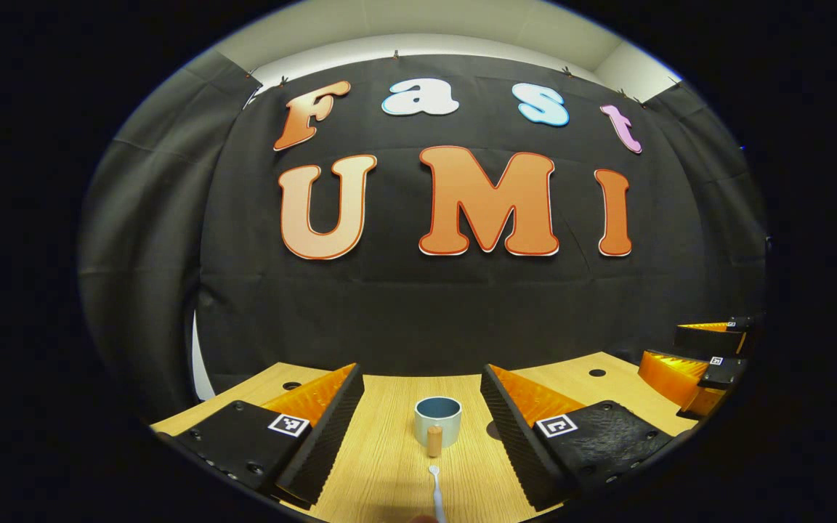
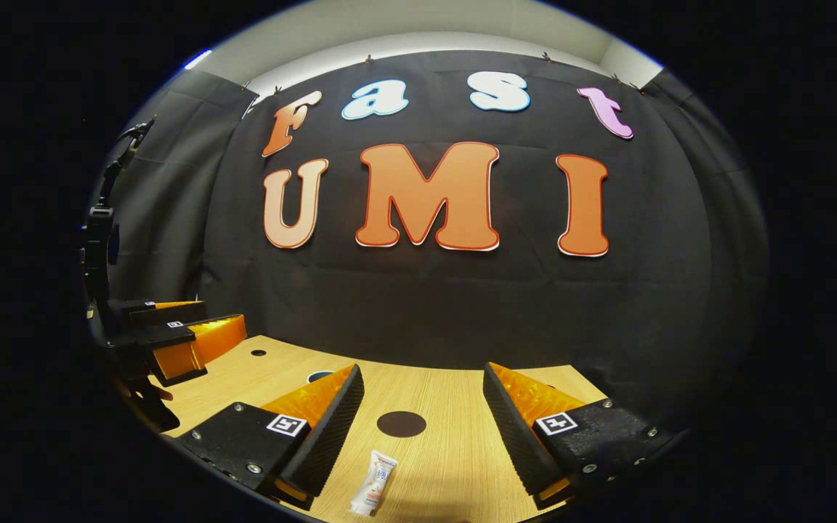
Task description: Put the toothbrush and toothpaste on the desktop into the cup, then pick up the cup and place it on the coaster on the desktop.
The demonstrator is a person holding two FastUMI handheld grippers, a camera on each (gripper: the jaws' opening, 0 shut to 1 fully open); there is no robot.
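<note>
We find the toothbrush (image 1: pixel 434 492) lying flat on the tabletop (image 1: pixel 382 450) in the left gripper view, head pointing away toward the cup (image 1: pixel 437 420), which stands upright just beyond it with its handle turned toward us. That line-up suits us: the brush sits between the spread fingers of our left gripper (image 1: pixel 422 428), which is open and holds nothing, so a short drop and squeeze should take it, and the cup's open mouth waits straight ahead. In the right gripper view the toothpaste (image 2: pixel 373 492) lies on its side near the close edge of the tabletop, between the fingers of our right gripper (image 2: pixel 422 428), likewise open and empty. Farther off, in the middle of the wood, lies the dark round coaster (image 2: pixel 401 423), bare, well apart from the tube. Off to the left in that view we see our left gripper hovering above the table, with a sliver of the cup's rim peeking past our own near finger. We judge that nothing is yet in the cup, so both pickups remain ahead of us.
</note>
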